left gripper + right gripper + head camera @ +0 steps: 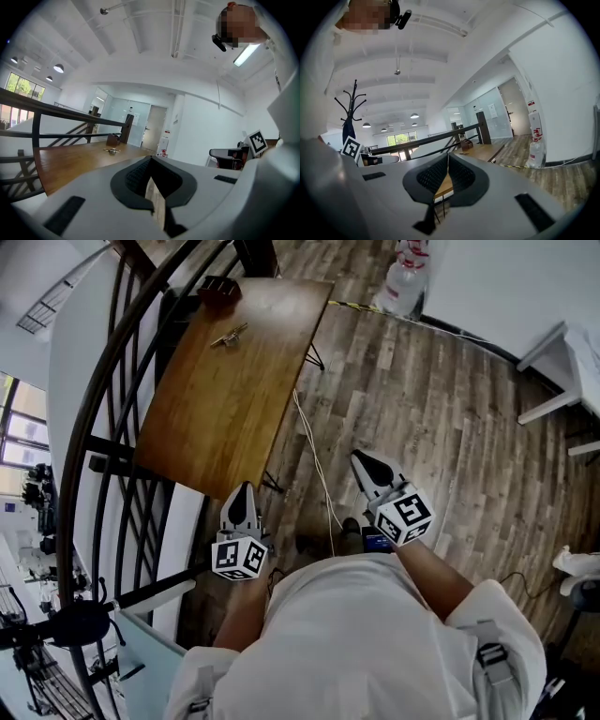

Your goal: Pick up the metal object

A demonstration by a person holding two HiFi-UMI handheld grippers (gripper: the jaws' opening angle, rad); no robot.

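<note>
Writing: No words can be read anywhere. Each gripper carries a marker cube (237, 558) printed with black-and-white square patterns. A white container (405, 277) with red print stands on the floor (441, 399) beyond the far end of the table. Its lettering is too small to make out.

Left gripper: The left gripper (245, 489) is held low in front of the person's body, just off the near edge of the table, pointing forward. In its own view the jaws meet at the tips with nothing between them. Only a sliver of wood shows through the slot behind the tips.

Right gripper: The right gripper (359, 458) hangs over the plank floor, to the right of the table and touching nothing. Its jaws are closed together and empty.

Metal object: The metal object (230, 336) is a small, slim, silvery piece lying flat on the tabletop. It sits near the far end, toward the railing side, close to a dark brown box (218, 289). It is well apart from both grippers. Its finer shape is too small to tell.

Table: The table (216, 409) has a warm brown wooden top.

Surroundings: A dark curved railing (117, 381) runs along the table's left side. A pale cable (314, 460) trails across the floor beside the table.
</note>
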